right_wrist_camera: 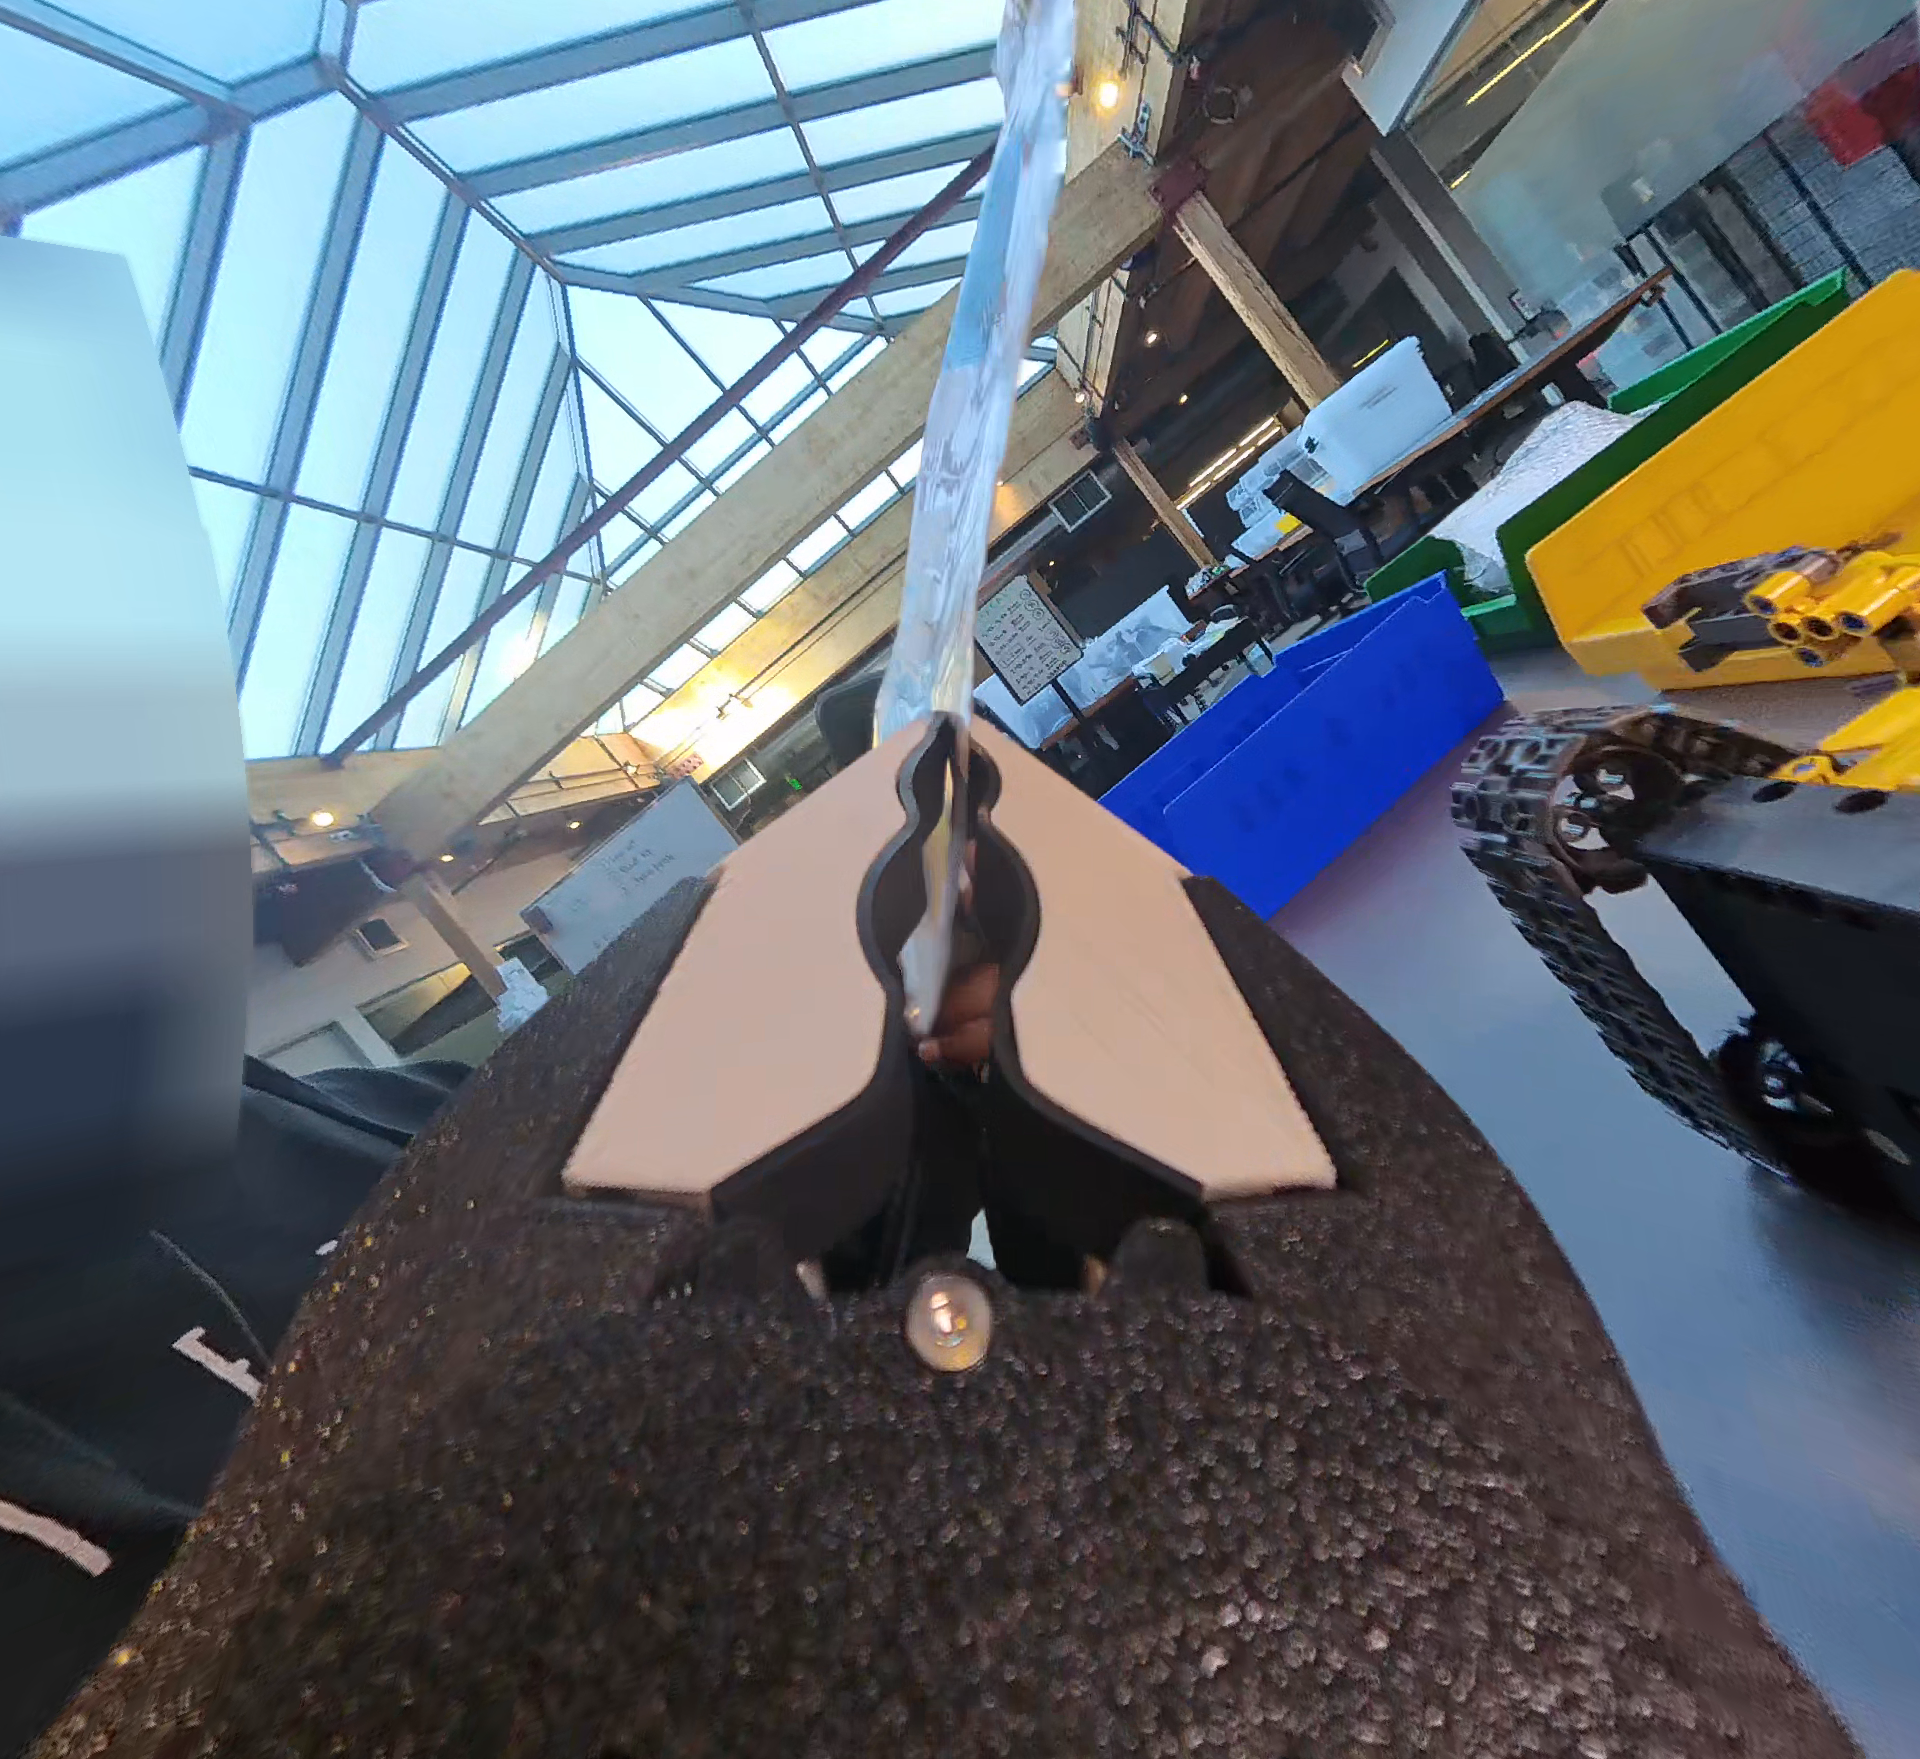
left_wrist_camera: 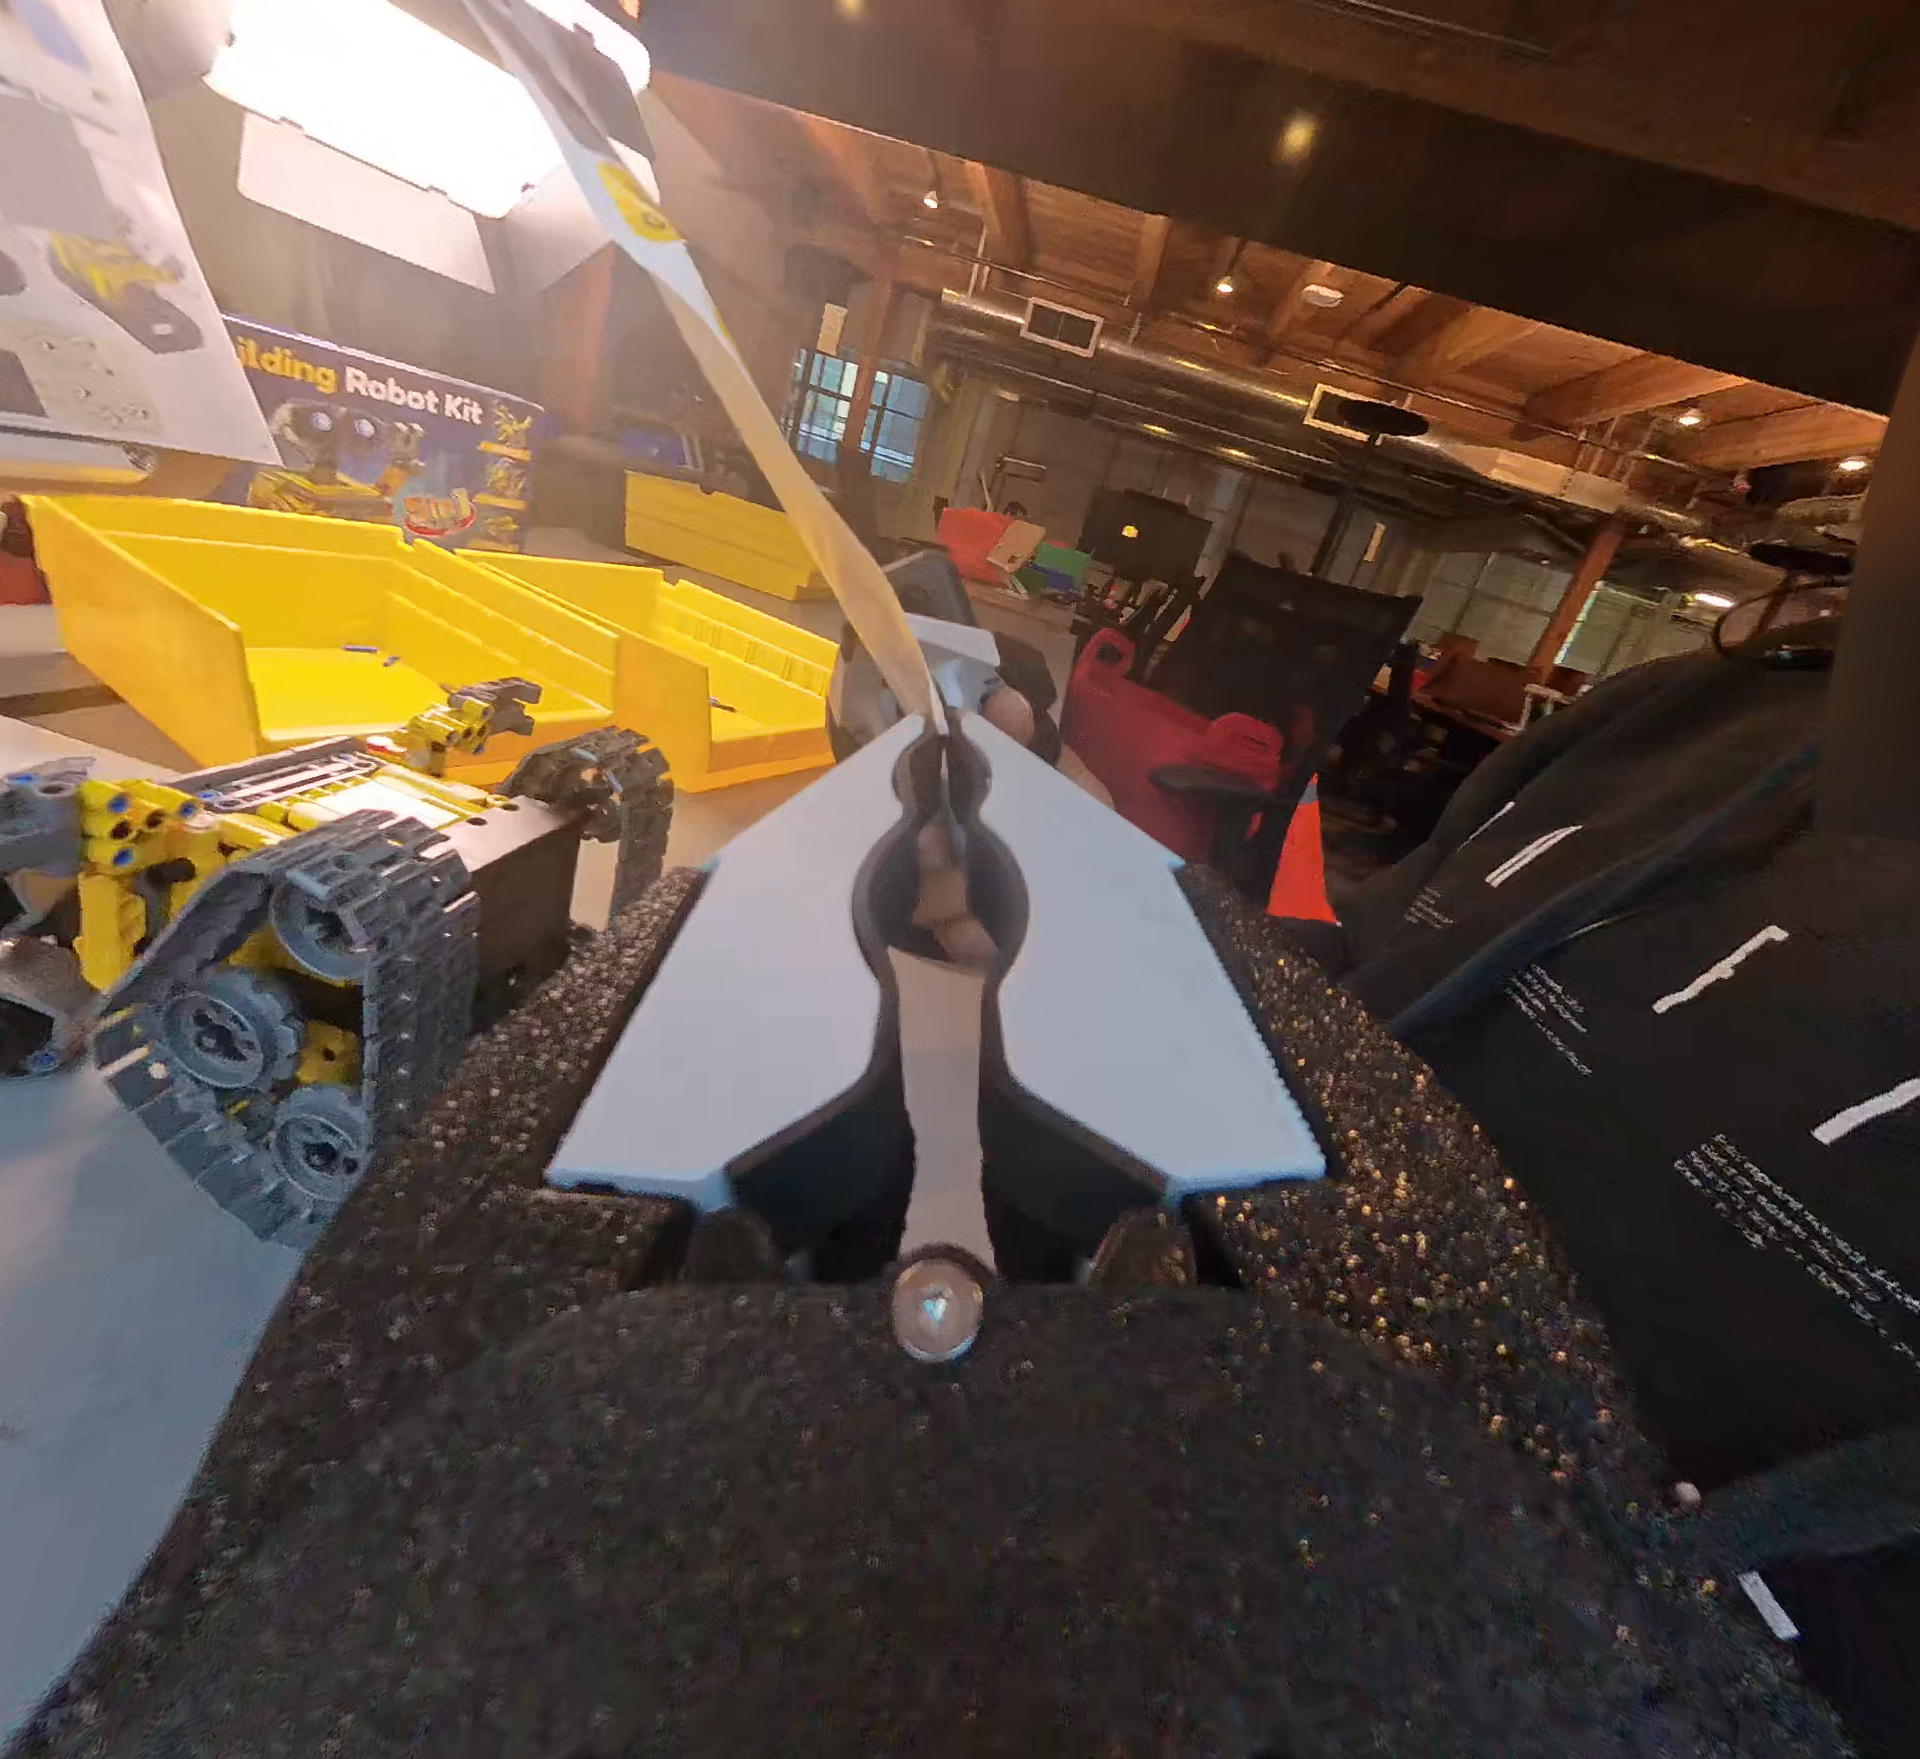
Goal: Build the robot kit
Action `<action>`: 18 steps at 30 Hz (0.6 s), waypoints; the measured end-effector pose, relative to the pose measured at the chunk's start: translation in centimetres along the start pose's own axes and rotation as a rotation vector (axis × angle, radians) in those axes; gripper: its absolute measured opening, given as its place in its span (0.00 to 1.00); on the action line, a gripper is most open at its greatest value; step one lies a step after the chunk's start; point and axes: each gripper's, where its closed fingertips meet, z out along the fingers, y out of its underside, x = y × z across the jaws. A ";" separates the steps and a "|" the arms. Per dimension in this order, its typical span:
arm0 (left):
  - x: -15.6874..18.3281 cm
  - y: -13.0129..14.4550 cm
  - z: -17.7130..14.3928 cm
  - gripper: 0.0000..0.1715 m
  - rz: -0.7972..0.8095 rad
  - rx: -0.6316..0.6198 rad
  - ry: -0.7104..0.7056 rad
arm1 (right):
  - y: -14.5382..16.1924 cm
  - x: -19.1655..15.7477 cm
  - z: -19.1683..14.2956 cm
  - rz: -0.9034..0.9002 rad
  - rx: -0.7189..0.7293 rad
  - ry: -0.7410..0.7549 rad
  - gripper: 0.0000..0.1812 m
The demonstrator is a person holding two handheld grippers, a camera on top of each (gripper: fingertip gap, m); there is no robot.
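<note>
My left gripper (left_wrist_camera: 943, 743) is shut on the lower edge of a printed paper sheet (left_wrist_camera: 769, 452), which rises up and to the left, seen nearly edge-on. My right gripper (right_wrist_camera: 948, 738) is shut on a printed paper sheet (right_wrist_camera: 971, 421) too; it stands edge-on and runs up out of the frame. A tracked toy vehicle of yellow and grey bricks (left_wrist_camera: 312, 920) stands on the table to the left of the left gripper. It also shows in the right wrist view (right_wrist_camera: 1662, 836), to the right of that gripper.
Yellow bins (left_wrist_camera: 343, 639) and a printed kit box (left_wrist_camera: 405, 452) stand behind the vehicle. A printed page (left_wrist_camera: 94, 255) hangs at upper left. A blue bin (right_wrist_camera: 1340, 753), a green bin (right_wrist_camera: 1704, 379) and a yellow bin (right_wrist_camera: 1745, 504) lie to the right. A person in black (left_wrist_camera: 1662, 1086) is close. The grippers' ends are close to 8 cm from one another.
</note>
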 end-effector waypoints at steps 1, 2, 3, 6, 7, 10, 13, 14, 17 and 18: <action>0.0 0.0 0.1 0.00 0.016 -0.003 -0.011 | 0.2 0.2 -0.2 0.012 -0.001 -0.003 0.00; 0.2 0.1 0.2 0.00 0.022 -0.011 -0.009 | 0.4 0.5 -0.4 0.024 -0.007 0.000 0.00; 0.4 0.4 0.3 0.00 0.019 -0.019 -0.001 | 0.7 1.0 -0.5 0.031 -0.014 0.015 0.00; 0.6 0.8 0.5 0.00 -0.008 0.001 0.009 | 1.5 2.9 -1.3 -0.014 -0.050 0.119 0.03; 0.3 0.8 0.3 0.00 -0.022 0.018 -0.004 | 1.3 3.5 -1.8 -0.058 -0.057 0.164 0.07; -0.7 1.0 -0.8 0.00 -0.060 0.045 -0.056 | -0.9 4.0 -3.8 -0.359 -0.045 0.335 0.22; -1.4 1.8 -1.5 0.00 -0.067 0.019 -0.101 | -1.2 0.3 -3.8 -0.851 -0.140 0.385 0.22; -1.3 2.2 -1.4 0.00 -0.066 0.005 -0.100 | 0.1 -1.5 -3.0 -0.950 -0.202 0.316 0.21; -0.8 3.0 -0.3 0.00 -0.052 -0.036 -0.074 | 4.3 -3.2 -0.6 -1.094 -0.407 0.190 0.25; -0.4 3.2 0.1 0.00 -0.043 -0.047 -0.059 | 5.5 -2.7 0.0 -1.147 -0.473 0.176 0.26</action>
